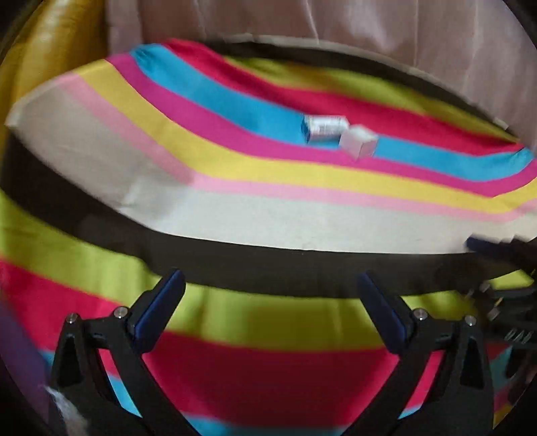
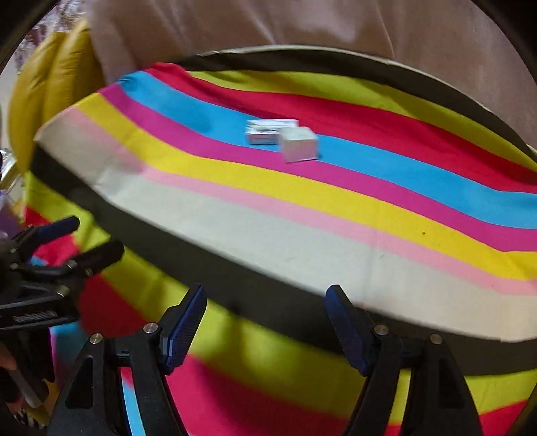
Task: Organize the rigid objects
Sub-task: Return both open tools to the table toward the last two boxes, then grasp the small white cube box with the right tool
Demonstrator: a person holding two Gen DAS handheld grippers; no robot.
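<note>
Two small boxes lie touching on the blue stripe of a striped cloth (image 1: 268, 214) on a table. One is a flat whitish box with a blue end (image 1: 322, 129) (image 2: 268, 130). The other is a pale cube-like box (image 1: 360, 141) (image 2: 298, 144) to its right. My left gripper (image 1: 268, 285) hangs open above the table's near edge, well short of the boxes, with nothing between its fingers. My right gripper (image 2: 266, 291) is open and empty too, beside the left one. Each gripper shows at the edge of the other's view: the left gripper (image 2: 87, 238) and the right gripper (image 1: 480, 265).
The striped cloth (image 2: 302, 255) drapes over the table's front edge and hangs down below the grippers. A mustard-yellow cushion (image 1: 50, 40) stands at the far left. Pale pinkish fabric (image 1: 335, 20) fills the background behind the table. Both views are motion-blurred.
</note>
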